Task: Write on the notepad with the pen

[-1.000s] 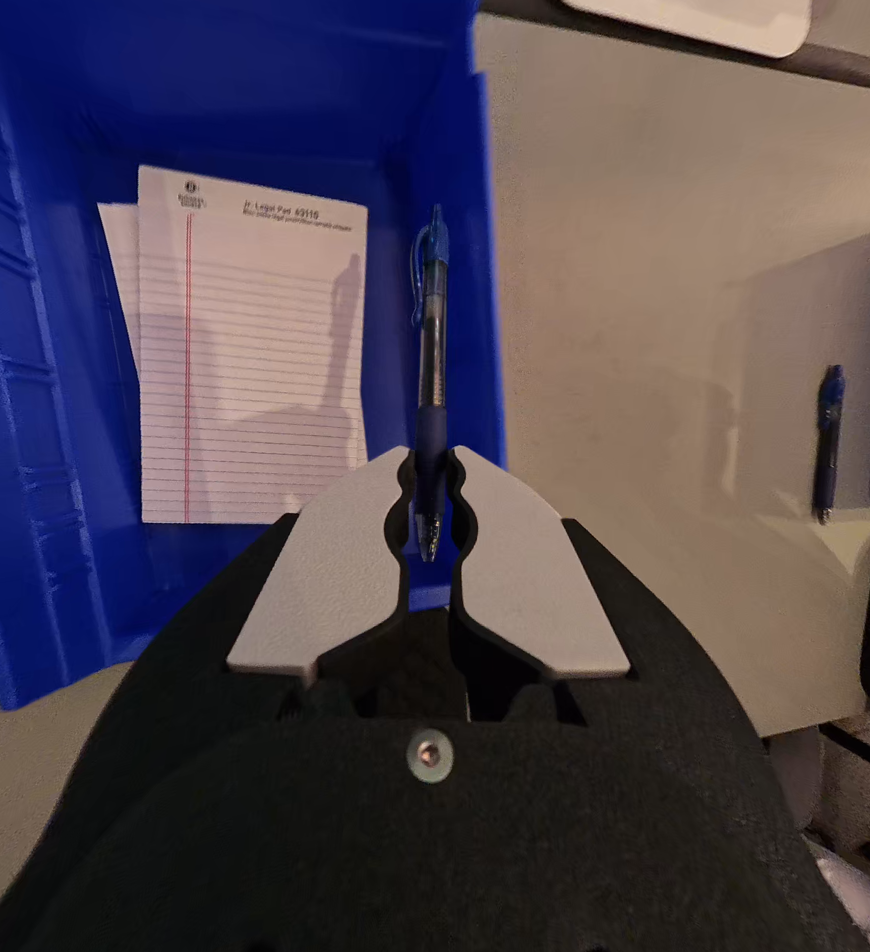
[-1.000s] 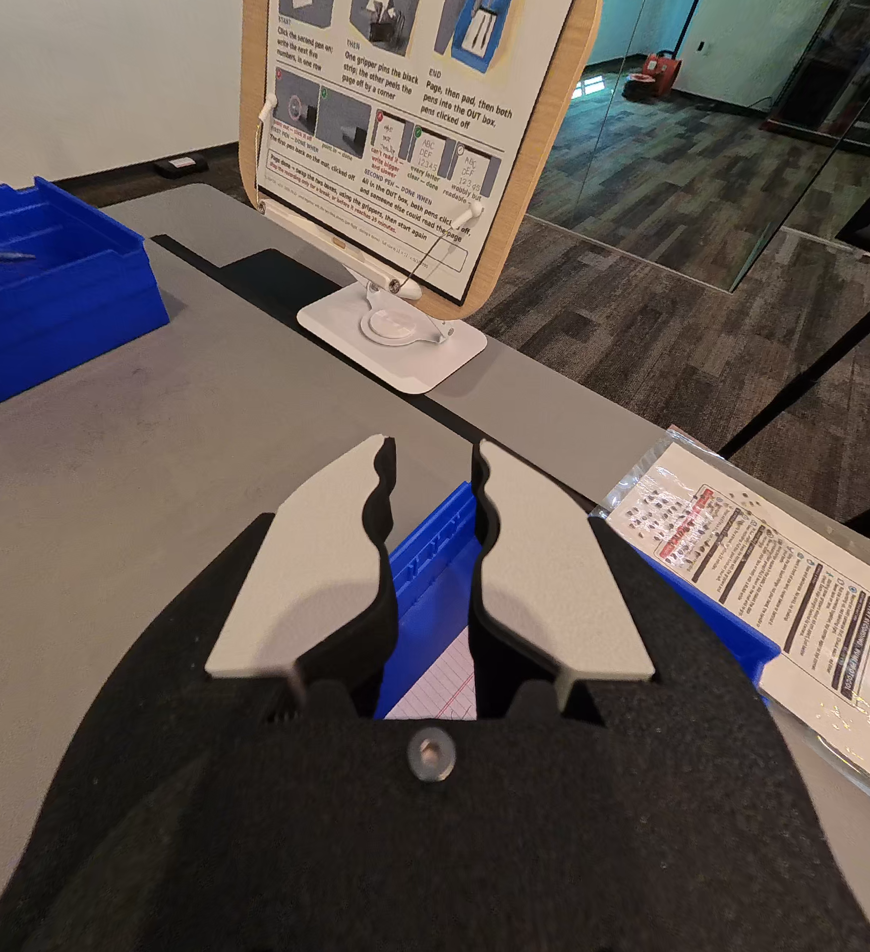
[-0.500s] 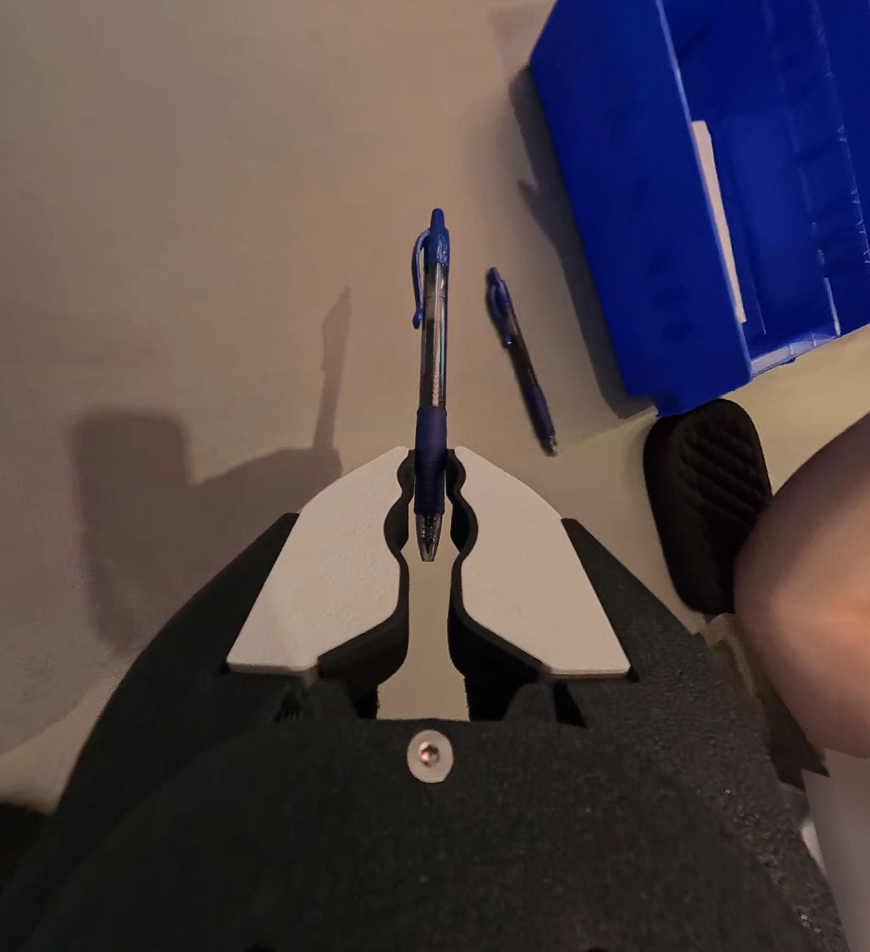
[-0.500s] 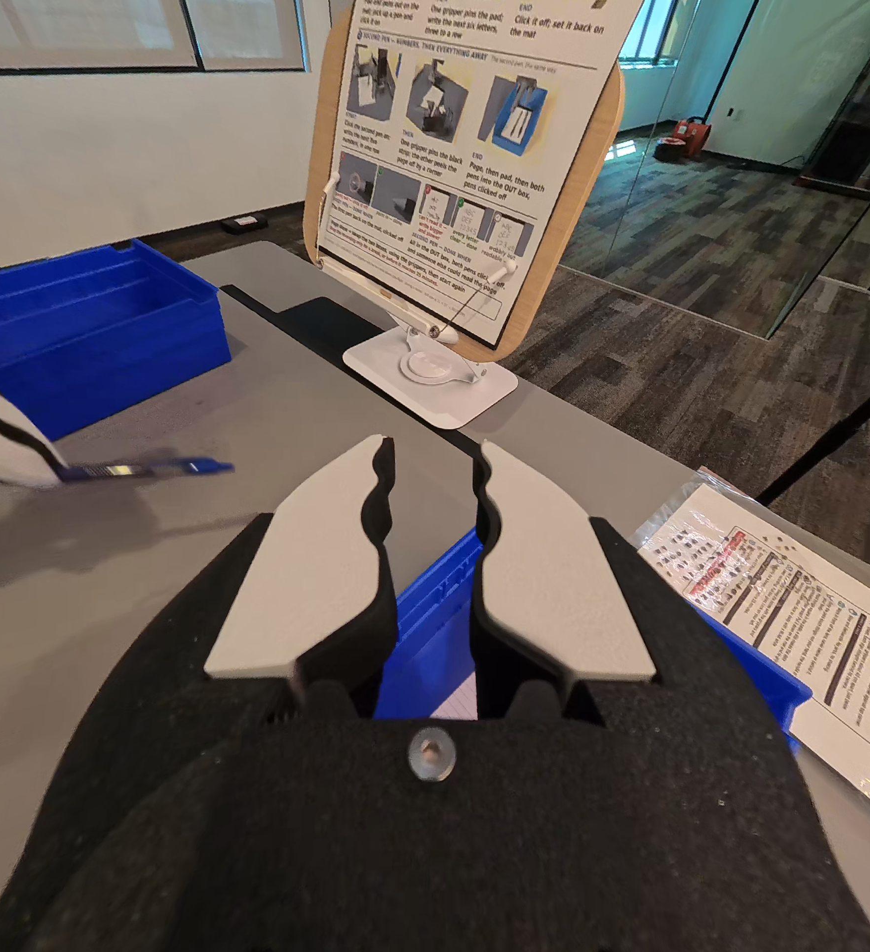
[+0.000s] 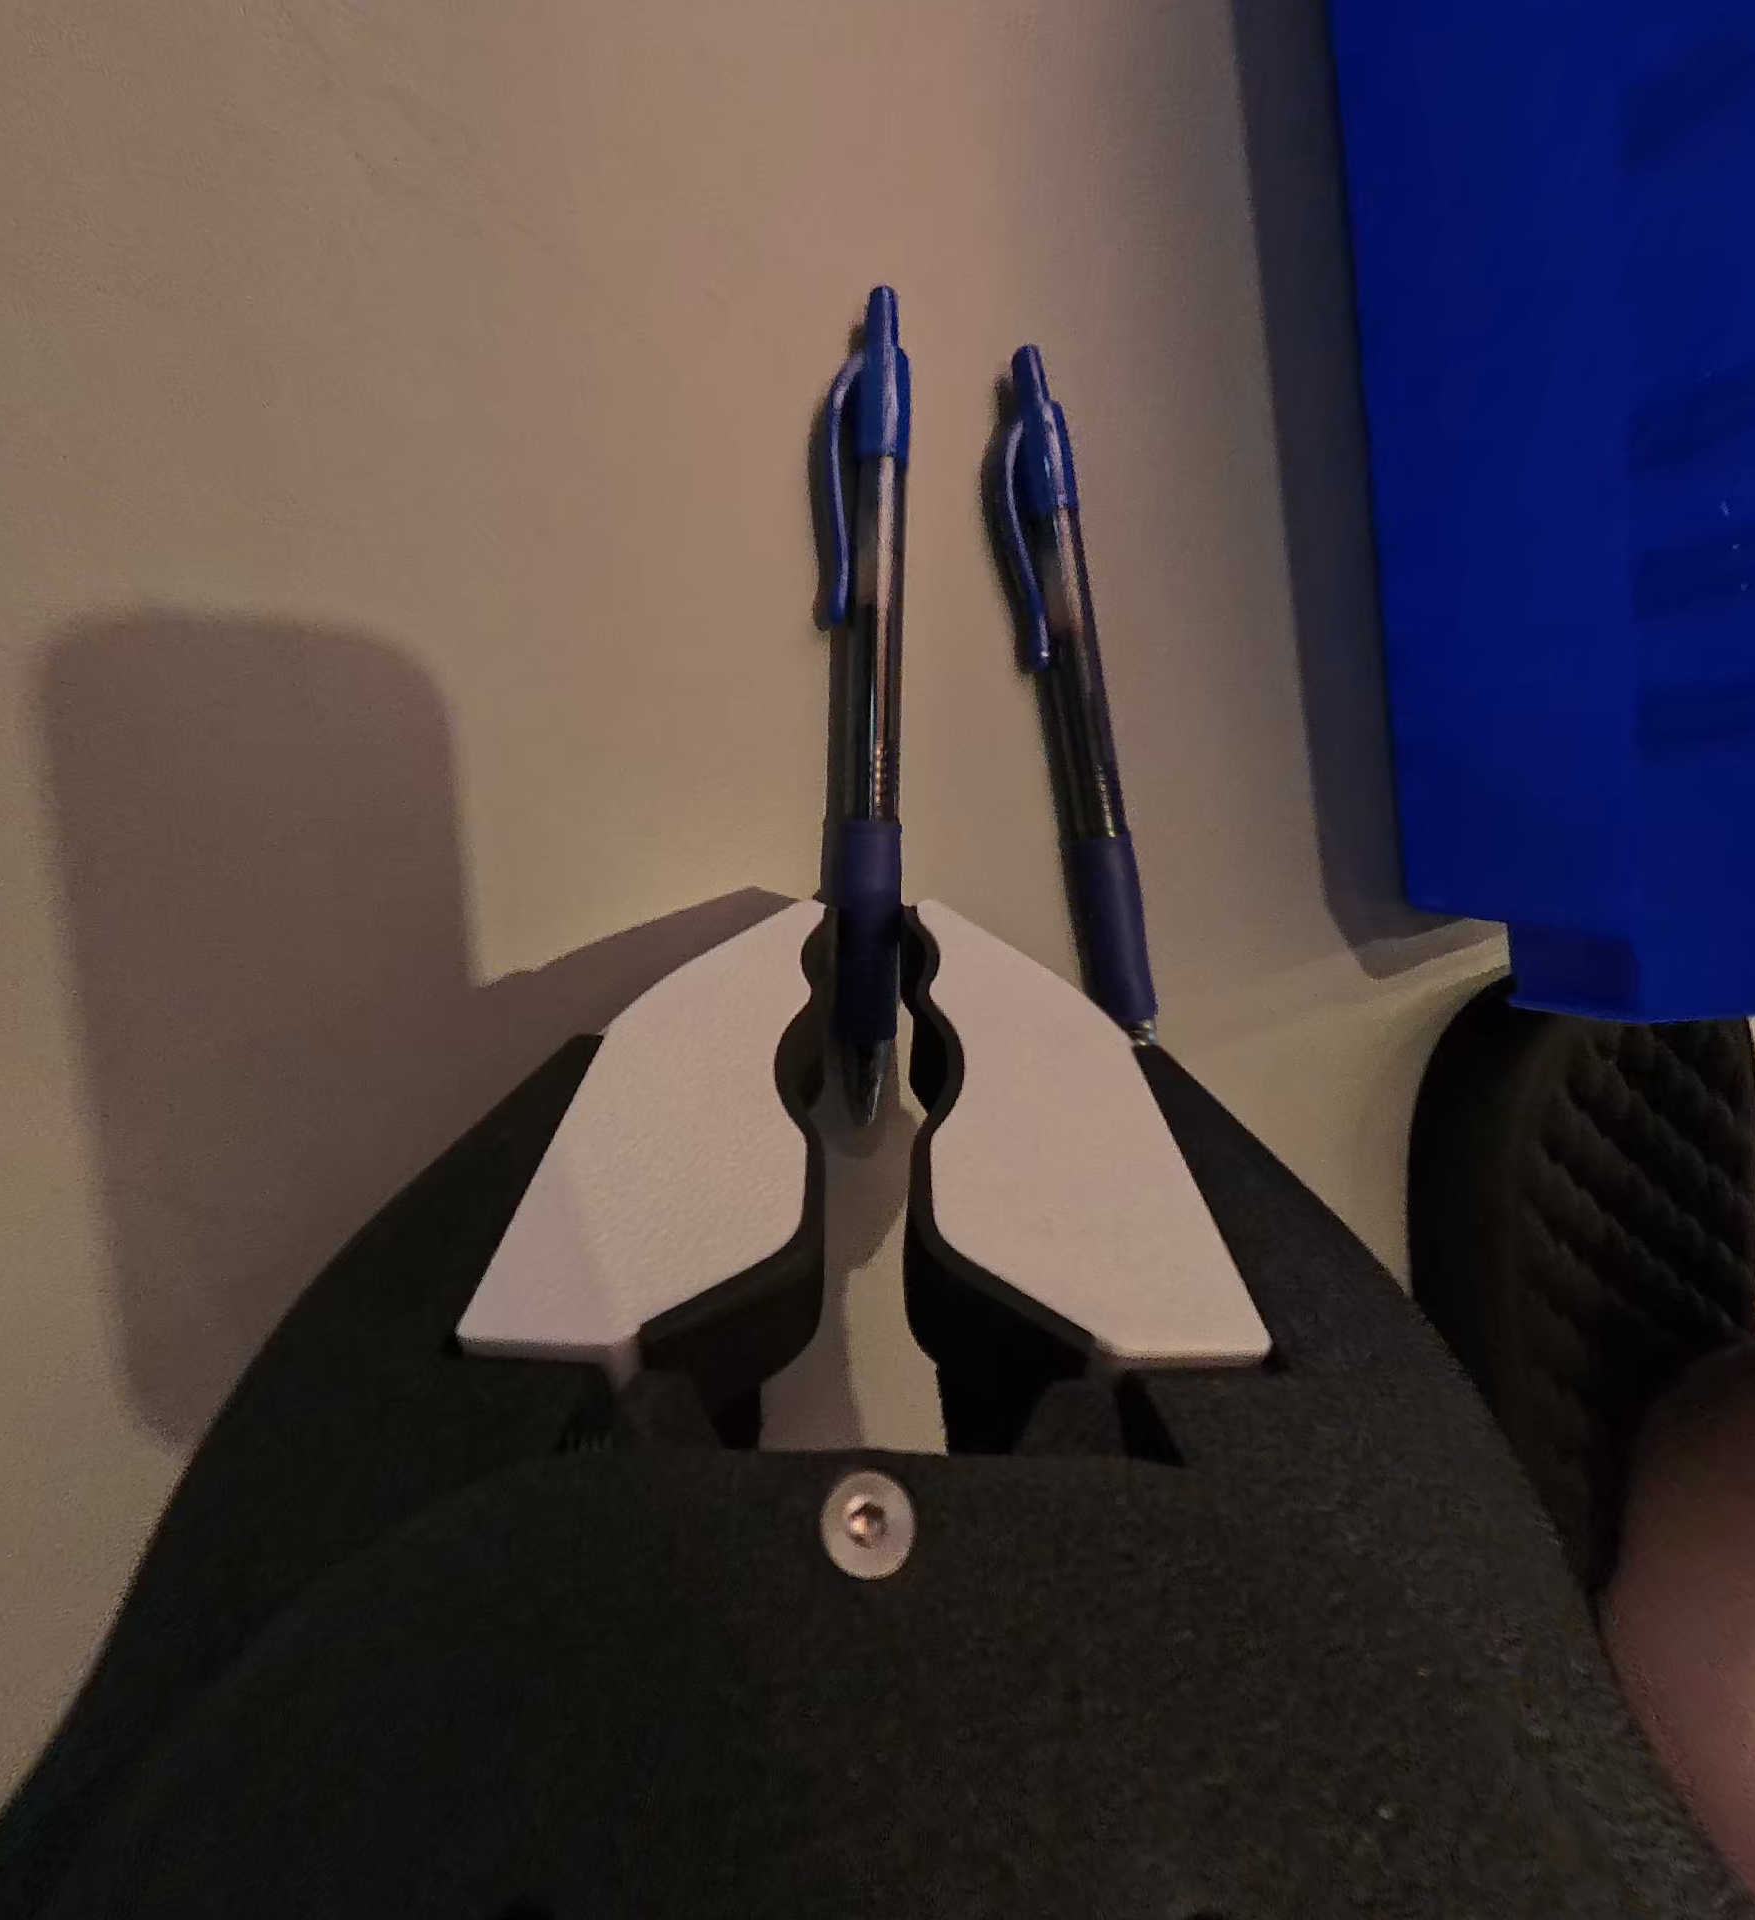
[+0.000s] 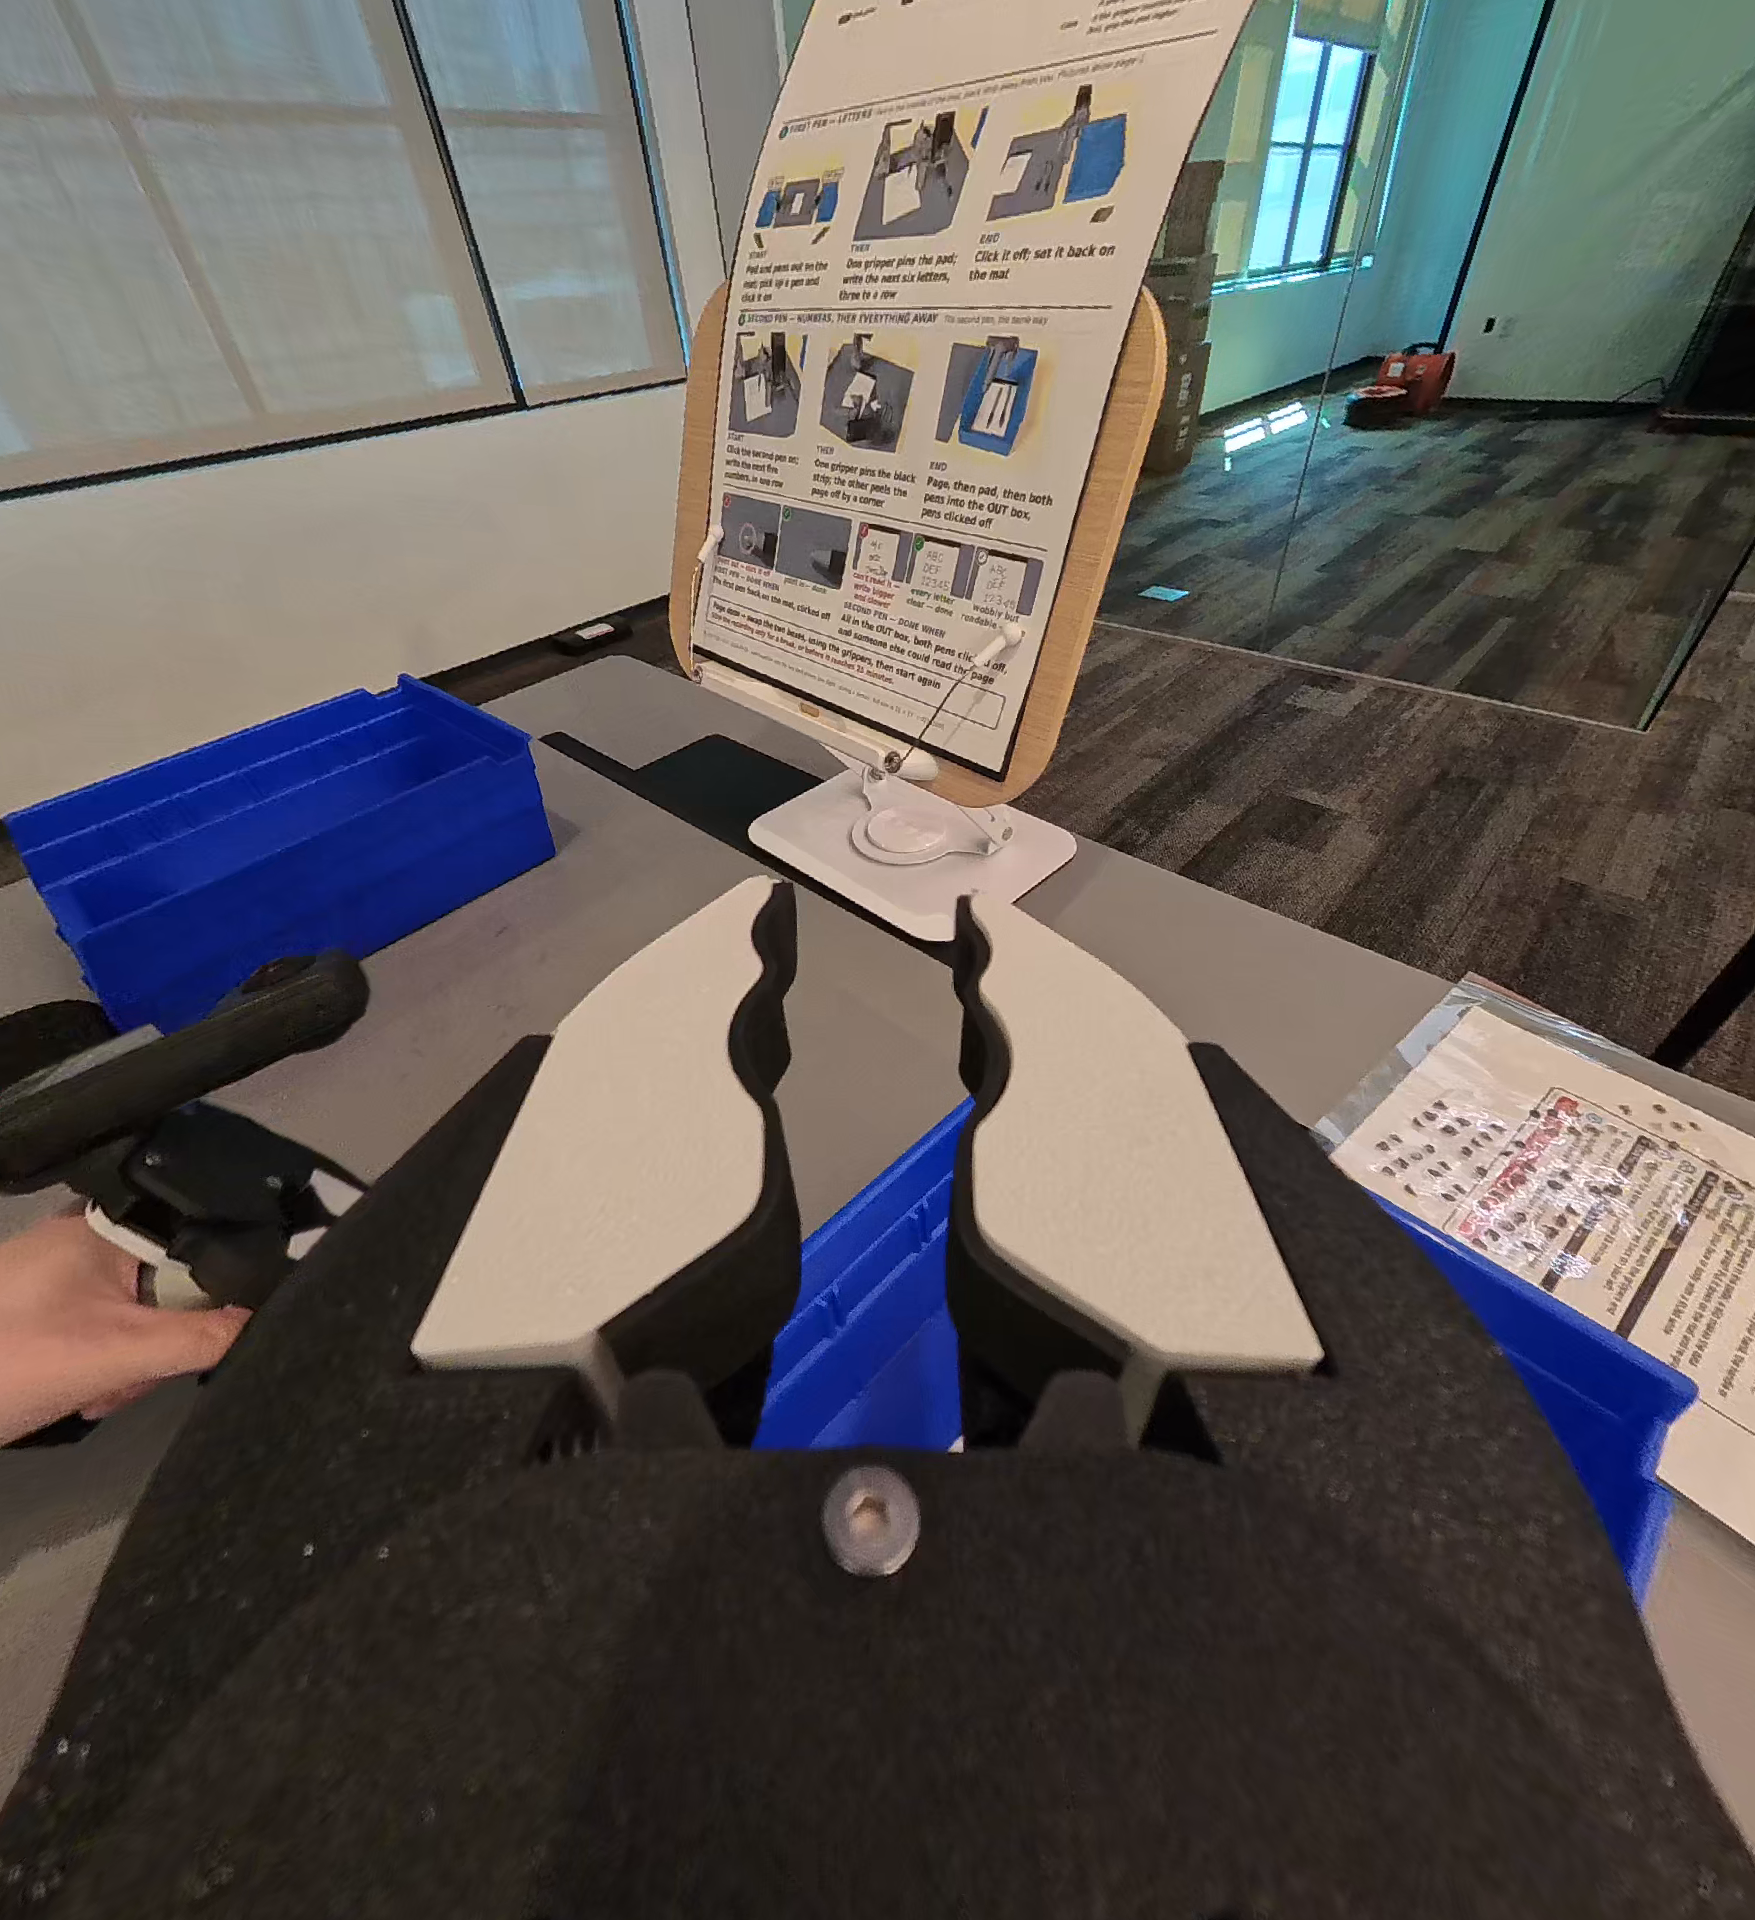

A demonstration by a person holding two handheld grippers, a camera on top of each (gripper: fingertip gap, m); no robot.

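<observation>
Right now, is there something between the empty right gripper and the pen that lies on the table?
This cannot be settled. The right gripper is open, but its view shows no loose pen; that pen appears only beside the left gripper.

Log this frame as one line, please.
left gripper: shut on pen, low over table | spare pen: on table beside it | right gripper: open, empty, above bin | notepad: unseen

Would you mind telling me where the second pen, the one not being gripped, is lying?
In the left wrist view, the loose pen lies on the table, right of the gripped pen and left of the blue bin.
</observation>
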